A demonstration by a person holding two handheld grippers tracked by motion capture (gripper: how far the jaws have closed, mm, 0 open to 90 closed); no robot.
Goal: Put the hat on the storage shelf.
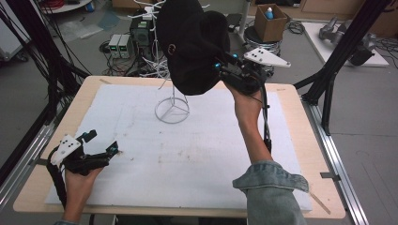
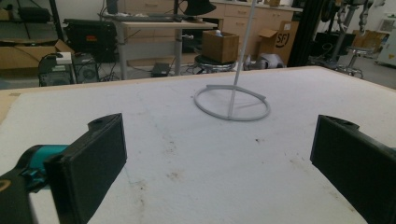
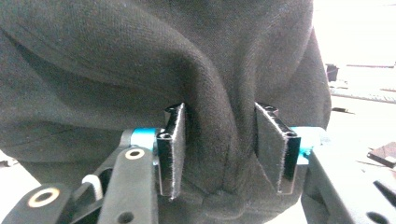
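Black cap [image 1: 192, 44]: upper centre of frame, draped on the white wire stand [image 1: 172, 108]. Right gripper [image 1: 224, 65]: fingers [image 3: 172, 149] parted around a fabric fold, apparently releasing. Left gripper [image 1: 101, 143]: open, idle on the counter [image 1: 291, 101], lower left. Next: back clear without dislodging the cap.

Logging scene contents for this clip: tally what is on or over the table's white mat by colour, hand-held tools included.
Black: 3 - black fabric cap, left tool, right tool
White: 1 - white wire stand with ring base
Total: 4
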